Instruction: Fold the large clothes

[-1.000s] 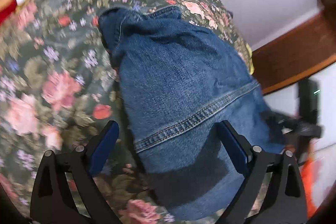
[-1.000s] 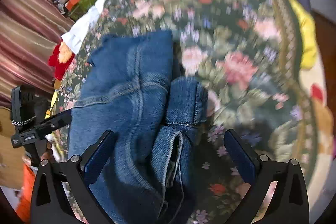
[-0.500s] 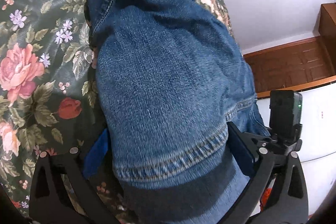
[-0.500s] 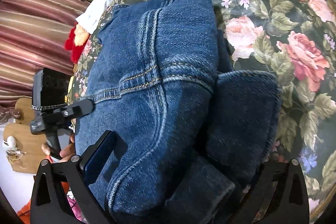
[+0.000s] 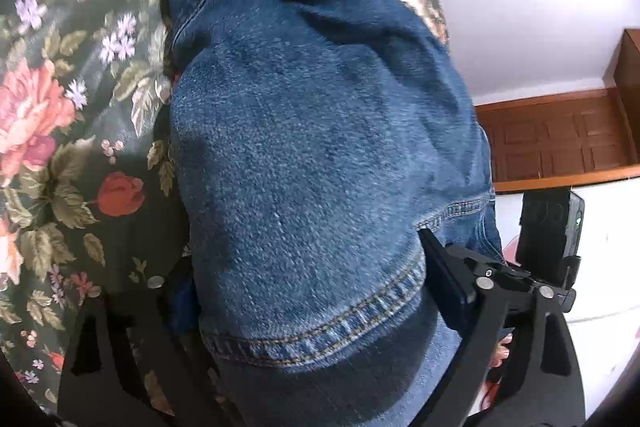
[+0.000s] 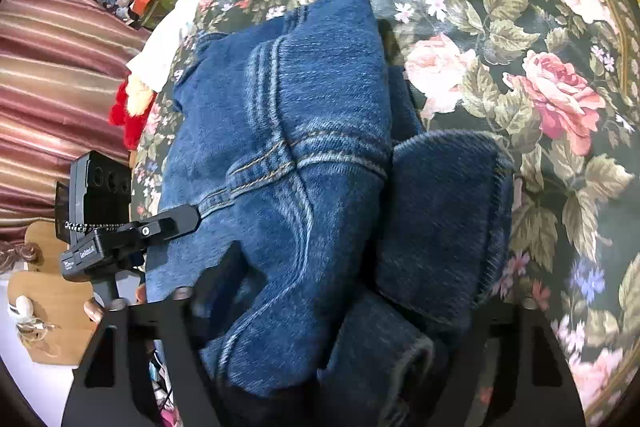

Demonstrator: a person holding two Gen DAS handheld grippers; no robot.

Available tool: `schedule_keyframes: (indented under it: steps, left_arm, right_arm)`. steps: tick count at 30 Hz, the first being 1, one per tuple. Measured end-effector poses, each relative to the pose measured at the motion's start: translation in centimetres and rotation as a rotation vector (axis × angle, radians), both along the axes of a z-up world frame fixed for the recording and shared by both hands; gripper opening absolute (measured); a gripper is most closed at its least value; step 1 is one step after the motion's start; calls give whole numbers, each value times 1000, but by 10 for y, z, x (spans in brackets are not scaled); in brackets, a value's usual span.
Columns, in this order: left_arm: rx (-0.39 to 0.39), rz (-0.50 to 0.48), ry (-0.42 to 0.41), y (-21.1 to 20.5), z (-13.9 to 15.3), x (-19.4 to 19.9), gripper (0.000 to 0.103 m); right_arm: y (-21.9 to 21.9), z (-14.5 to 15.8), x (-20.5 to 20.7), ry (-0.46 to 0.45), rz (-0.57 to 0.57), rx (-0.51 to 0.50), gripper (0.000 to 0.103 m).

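1. Jeans [image 5: 312, 155] are bunched in folded layers on the floral bedspread [image 5: 52, 99]; the same bundle [image 6: 304, 163] is seen from the right wrist, lying on the bedspread [image 6: 520, 47].
2. Left gripper [image 5: 304, 287]: fingers are pressed against both sides of a thick denim fold, hem stitching just in front. It is clamped on the jeans.
3. Right gripper [image 6: 352, 303]: denim fills the gap and both fingertips are hidden by it. Grip cannot be told.
4. Left gripper [image 6: 172, 223] is seen touching the bundle's near-left edge.
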State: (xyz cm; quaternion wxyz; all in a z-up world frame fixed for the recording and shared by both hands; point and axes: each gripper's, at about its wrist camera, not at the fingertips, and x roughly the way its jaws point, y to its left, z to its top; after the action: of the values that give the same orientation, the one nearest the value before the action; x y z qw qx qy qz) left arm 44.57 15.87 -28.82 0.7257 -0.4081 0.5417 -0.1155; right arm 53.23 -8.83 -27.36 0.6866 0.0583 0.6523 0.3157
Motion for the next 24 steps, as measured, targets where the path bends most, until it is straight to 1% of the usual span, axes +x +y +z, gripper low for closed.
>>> schedule_keyframes:
  steps: [1, 3, 6, 9, 11, 14, 17, 20, 22, 24]
  left_arm:
    - [22, -14, -14, -3, 6, -4, 86]
    - [58, -31, -30, -6, 17, -7, 83]
    - [91, -50, -49, -5, 34, -14, 80]
    - [146, -67, -88, -6, 60, -24, 79]
    - [169, -67, -111, -5, 77, -27, 79]
    - [183, -60, -141, 1, 104, -35, 79]
    - [204, -51, -186, 11, 133, -45, 79]
    - [228, -42, -213, 25, 159, -55, 79]
    - [239, -36, -217, 41, 169, -66, 78]
    - [261, -29, -223, 57, 179, -77, 78]
  right_arm:
    - [2, 3, -4, -11, 11, -14, 64]
    - [10, 10, -16, -33, 32, -28, 54]
    - [18, 19, -29, -42, 23, -32, 50]
    - [29, 32, -40, -60, 47, -31, 45]
    - [36, 45, -46, -76, 51, -19, 45]
    - [44, 67, -53, -114, 52, 2, 44]
    - [56, 94, -63, -170, 55, 30, 44]
    - [71, 110, -68, -183, 53, 71, 44]
    - [75, 114, -72, -179, 46, 95, 44]
    - [89, 117, -78, -182, 46, 111, 44]
